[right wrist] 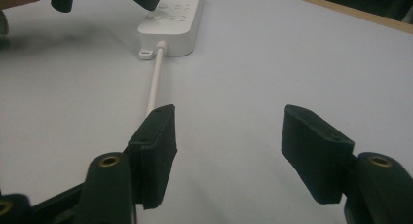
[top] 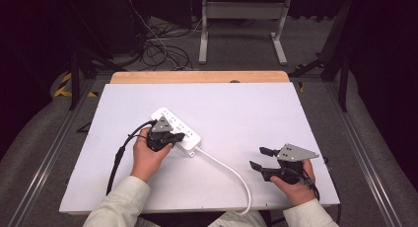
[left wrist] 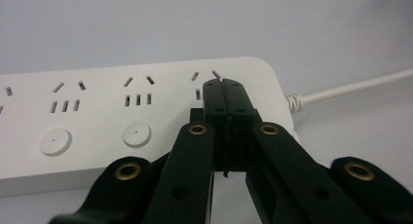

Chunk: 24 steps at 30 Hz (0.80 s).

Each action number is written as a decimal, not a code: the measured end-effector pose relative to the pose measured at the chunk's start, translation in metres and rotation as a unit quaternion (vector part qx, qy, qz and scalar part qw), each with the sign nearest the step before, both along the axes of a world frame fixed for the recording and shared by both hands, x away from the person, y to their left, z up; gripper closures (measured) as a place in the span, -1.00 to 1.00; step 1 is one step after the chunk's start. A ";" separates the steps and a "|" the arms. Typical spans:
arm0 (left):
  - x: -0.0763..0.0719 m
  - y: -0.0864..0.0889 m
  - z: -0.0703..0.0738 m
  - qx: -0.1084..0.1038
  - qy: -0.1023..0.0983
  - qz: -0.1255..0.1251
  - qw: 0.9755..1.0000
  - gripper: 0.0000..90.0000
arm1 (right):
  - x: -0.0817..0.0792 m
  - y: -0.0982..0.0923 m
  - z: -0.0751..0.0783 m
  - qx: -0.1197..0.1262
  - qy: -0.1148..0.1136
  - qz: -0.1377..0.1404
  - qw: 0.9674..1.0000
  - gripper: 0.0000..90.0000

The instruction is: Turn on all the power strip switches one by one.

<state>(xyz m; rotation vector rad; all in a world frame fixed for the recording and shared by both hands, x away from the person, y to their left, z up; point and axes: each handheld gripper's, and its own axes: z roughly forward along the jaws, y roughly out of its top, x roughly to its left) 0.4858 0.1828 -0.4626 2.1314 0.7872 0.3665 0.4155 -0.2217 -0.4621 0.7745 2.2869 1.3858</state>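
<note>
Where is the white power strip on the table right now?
In the high view, the power strip lies left of centre on the table, under the shut left gripper.

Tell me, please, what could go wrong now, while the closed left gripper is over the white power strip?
The shut left gripper sits at the end socket of the white plastic power strip, perhaps aiming for a round button; it may miss the button. A push could slide the strip, since the open right gripper holds nothing. The white cable runs near that gripper and might snag.

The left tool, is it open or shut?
Shut. The left tool has its two black jaws pressed together, nothing between them, over the white power strip.
</note>
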 end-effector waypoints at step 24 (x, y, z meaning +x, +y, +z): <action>0.001 -0.004 -0.005 0.015 -0.001 0.009 1.000 1.00 | -0.001 0.001 0.000 0.000 0.000 0.002 1.000 -0.15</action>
